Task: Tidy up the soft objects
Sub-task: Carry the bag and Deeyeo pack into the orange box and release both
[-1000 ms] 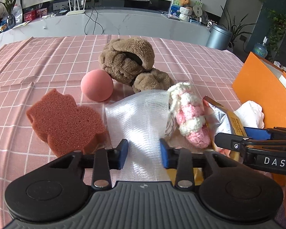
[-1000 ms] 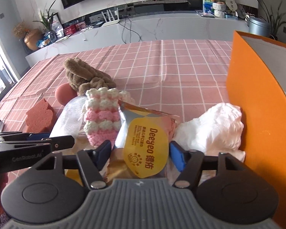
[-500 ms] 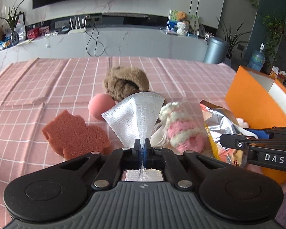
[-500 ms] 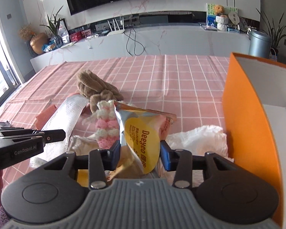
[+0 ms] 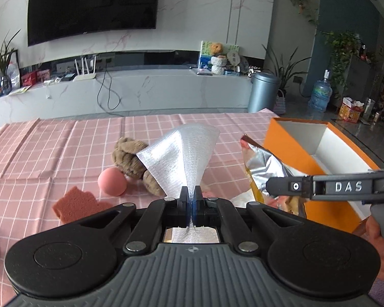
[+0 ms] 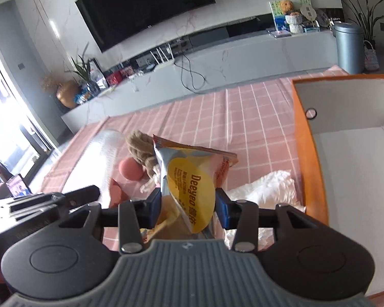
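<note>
The left tool [image 5: 191,194] pinches the light, floppy foam sheet [image 5: 184,153] at its edge, while the right tool [image 6: 189,203] clamps the crinkly, slippery snack bag [image 6: 192,179] mid-body.

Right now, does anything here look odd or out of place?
Mostly the snack bag: a foil packet among soft toys, held in the right tongs beside the orange box. The left tongs pinch the mesh sheet, which fans upward.

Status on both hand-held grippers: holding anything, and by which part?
Left hand-held gripper is shut on the white translucent mesh foam sheet, pinching its gathered lower end. Right hand-held gripper grips the yellow-and-silver foil snack bag across its lower body.
</note>
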